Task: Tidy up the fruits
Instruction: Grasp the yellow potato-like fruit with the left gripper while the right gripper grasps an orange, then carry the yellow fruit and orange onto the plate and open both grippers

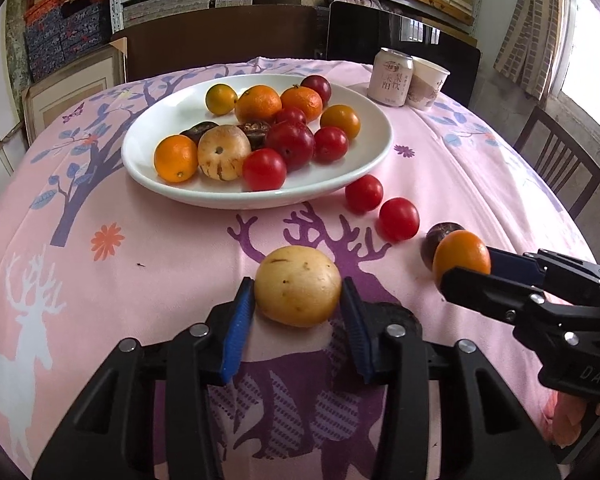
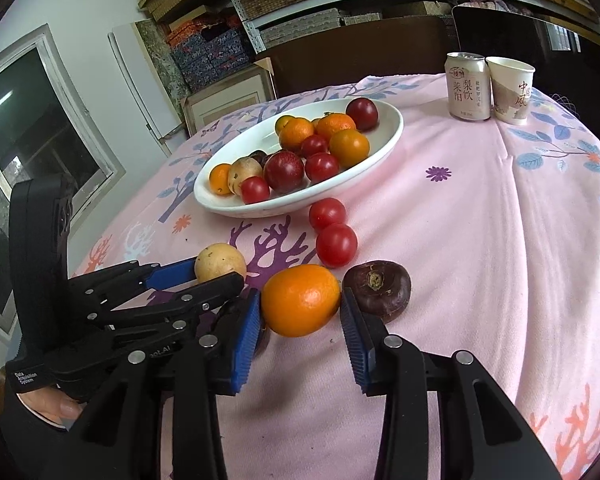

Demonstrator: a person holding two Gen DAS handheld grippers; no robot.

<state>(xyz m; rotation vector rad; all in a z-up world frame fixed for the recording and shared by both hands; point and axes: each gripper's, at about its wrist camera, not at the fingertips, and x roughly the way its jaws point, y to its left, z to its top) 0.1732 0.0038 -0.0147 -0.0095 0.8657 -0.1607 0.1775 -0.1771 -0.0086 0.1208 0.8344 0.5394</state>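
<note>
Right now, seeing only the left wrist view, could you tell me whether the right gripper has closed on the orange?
Observer: No. The right gripper is open, and the orange sits between its fingers on the cloth.
Operator: Thank you. What is the dark thing behind the orange, please?
Observer: A dark brown fruit, flattened, with a stem scar on top. It lies just off the tip of the right-hand finger.
Operator: Is the left gripper near mine?
Observer: Yes. The left gripper reaches in from the left, close beside your left pad. I cannot tell whether they touch.
</note>
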